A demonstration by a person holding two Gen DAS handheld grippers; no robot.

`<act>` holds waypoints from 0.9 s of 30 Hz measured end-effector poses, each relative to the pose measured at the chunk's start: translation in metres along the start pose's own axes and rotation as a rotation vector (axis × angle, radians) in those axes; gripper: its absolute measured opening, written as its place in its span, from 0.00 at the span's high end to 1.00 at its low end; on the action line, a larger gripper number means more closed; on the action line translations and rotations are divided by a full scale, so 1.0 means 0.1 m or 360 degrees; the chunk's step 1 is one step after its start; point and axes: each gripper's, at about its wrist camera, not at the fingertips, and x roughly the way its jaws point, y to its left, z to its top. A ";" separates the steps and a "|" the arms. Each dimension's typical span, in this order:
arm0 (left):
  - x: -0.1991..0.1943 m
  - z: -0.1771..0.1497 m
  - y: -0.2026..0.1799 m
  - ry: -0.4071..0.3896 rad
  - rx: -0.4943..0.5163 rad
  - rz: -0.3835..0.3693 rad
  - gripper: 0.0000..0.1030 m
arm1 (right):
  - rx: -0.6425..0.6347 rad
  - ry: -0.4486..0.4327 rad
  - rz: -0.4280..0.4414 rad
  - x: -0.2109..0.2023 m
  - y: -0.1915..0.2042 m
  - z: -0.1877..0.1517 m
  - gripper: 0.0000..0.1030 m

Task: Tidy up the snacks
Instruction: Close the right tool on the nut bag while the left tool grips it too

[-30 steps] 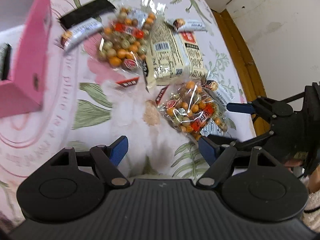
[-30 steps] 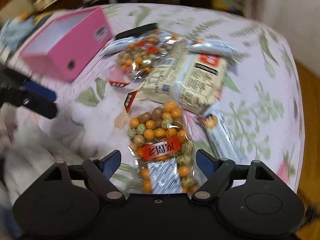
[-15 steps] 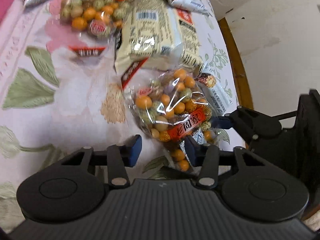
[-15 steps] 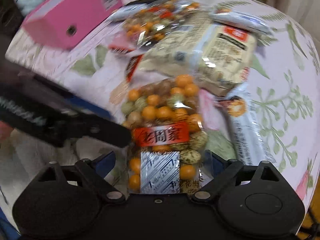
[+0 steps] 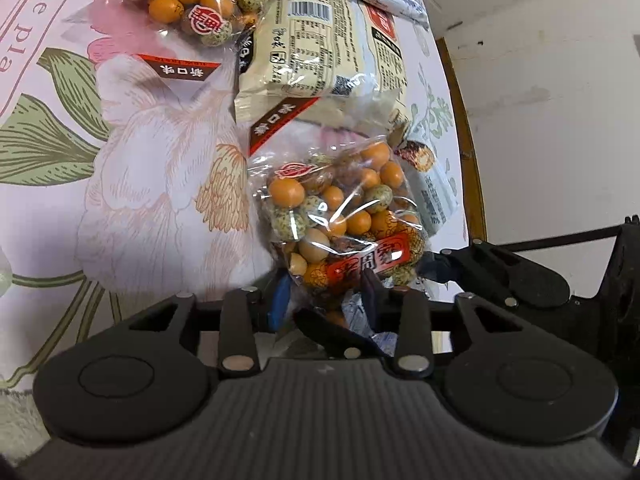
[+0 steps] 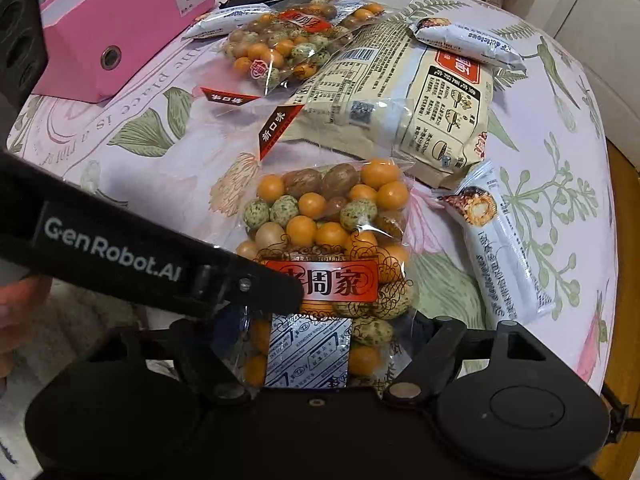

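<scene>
Two grippers closing around nearest nut bag [image 6: 328, 248]: left gripper [image 5: 324, 300] crossing right gripper [image 6: 320, 344]; cream packet [image 6: 404, 100] just beyond.

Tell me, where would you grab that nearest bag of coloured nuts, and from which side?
The near bag of nuts lies flat, its bulging middle likely slippery. Better pinch the flatter end below its red label, coming from the near side, clear of the beige packet behind.
</scene>
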 end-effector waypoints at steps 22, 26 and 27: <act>-0.79 -0.07 -0.44 0.0162 0.0310 0.0330 0.62 | 0.0142 -0.0109 0.0080 -0.58 0.51 0.03 0.22; -1.05 -0.08 -0.49 0.0134 0.0359 0.0353 0.62 | 0.0129 -0.0153 0.0100 -0.78 0.63 0.09 0.22; -1.13 -0.09 -0.50 0.0121 0.0365 0.0360 0.62 | 0.0122 -0.0161 0.0102 -0.83 0.66 0.12 0.22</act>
